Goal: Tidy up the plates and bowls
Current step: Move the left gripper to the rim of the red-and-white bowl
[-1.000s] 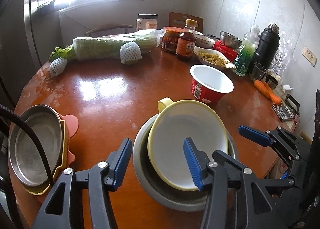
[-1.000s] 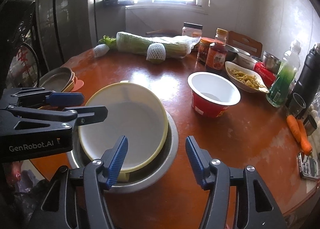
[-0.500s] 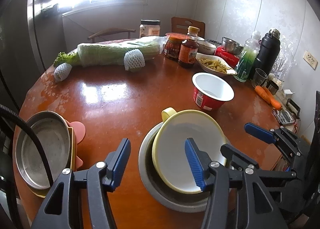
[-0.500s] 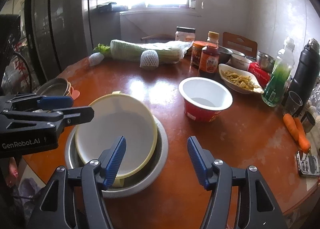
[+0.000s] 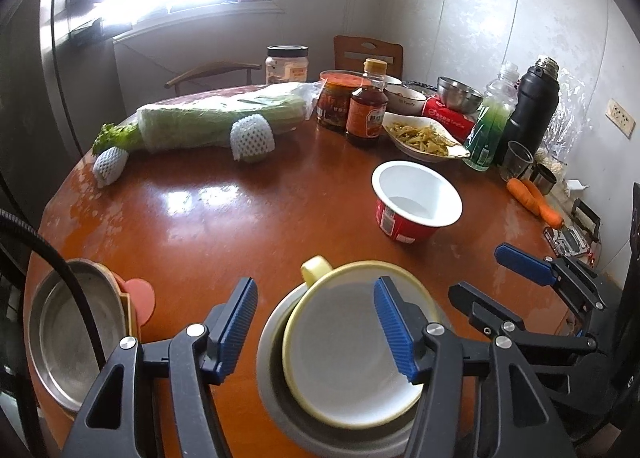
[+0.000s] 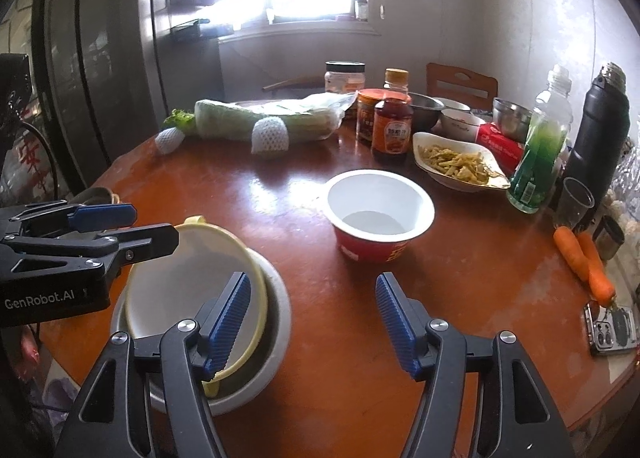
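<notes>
bowls sit nested at the near edge of the round brown surface (image 5: 168,226): a yellow-rimmed bowl (image 5: 352,354) with a small side handle rests tilted inside a wider steel bowl (image 5: 276,362). left tongs (image 5: 316,328) hang above that pair, their jaws having just been opening, blue pads apart with nothing gripped; the yellow bowl shows below and between them, untouched. right tongs (image 6: 314,322) hover just beside the stack, also lately widening, jaws apart and empty, bare wood under the gap. further in stands a red instant-noodle cup (image 6: 380,214), white inside. off to the left edge lies a steel plate (image 5: 72,338) stacked on a yellow dish with a pink piece under it. at the back are a wrapped cabbage (image 5: 216,122), a sauce bottle (image 5: 366,108), a white dish of food (image 6: 460,166), a green bottle (image 6: 540,150), a black flask (image 6: 596,134) and carrots (image 6: 584,258).
</notes>
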The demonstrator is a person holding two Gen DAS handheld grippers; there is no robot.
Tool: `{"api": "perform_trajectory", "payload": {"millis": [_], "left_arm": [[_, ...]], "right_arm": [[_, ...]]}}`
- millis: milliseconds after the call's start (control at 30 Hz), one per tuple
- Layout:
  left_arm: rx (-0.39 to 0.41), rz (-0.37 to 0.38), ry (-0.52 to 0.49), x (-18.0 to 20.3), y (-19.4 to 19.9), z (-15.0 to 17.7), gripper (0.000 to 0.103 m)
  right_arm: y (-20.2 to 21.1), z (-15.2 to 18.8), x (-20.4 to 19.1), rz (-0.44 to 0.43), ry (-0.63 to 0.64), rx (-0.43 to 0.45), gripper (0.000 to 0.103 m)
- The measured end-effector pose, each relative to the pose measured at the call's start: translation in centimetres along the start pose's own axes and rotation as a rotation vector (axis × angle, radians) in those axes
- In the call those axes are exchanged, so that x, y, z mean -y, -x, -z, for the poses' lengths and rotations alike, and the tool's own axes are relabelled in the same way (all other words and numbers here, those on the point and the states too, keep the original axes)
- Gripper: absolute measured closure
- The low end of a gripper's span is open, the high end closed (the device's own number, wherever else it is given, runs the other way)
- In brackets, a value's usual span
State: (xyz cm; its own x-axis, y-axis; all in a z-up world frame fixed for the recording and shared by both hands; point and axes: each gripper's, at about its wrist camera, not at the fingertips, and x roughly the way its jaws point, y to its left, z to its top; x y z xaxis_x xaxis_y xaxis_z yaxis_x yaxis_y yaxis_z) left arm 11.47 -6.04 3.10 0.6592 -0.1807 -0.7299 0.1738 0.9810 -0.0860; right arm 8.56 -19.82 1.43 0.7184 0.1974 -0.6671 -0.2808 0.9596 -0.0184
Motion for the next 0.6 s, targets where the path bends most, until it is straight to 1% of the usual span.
{"api": "perform_trajectory", "payload": {"millis": [400,600], "left_arm": [[-0.018,0.025,-0.027,1.6,-2.2,-3.4,0.043],[-0.041,0.056,-0.035,2.7,-4.0,-5.2,0.043]], "right_arm": [[-0.8,-1.9,3.1,0.035,-0.046,0.001,0.034],[-1.7,-2.9,4.9,0.043,-0.074,0.001,0.033]]}}
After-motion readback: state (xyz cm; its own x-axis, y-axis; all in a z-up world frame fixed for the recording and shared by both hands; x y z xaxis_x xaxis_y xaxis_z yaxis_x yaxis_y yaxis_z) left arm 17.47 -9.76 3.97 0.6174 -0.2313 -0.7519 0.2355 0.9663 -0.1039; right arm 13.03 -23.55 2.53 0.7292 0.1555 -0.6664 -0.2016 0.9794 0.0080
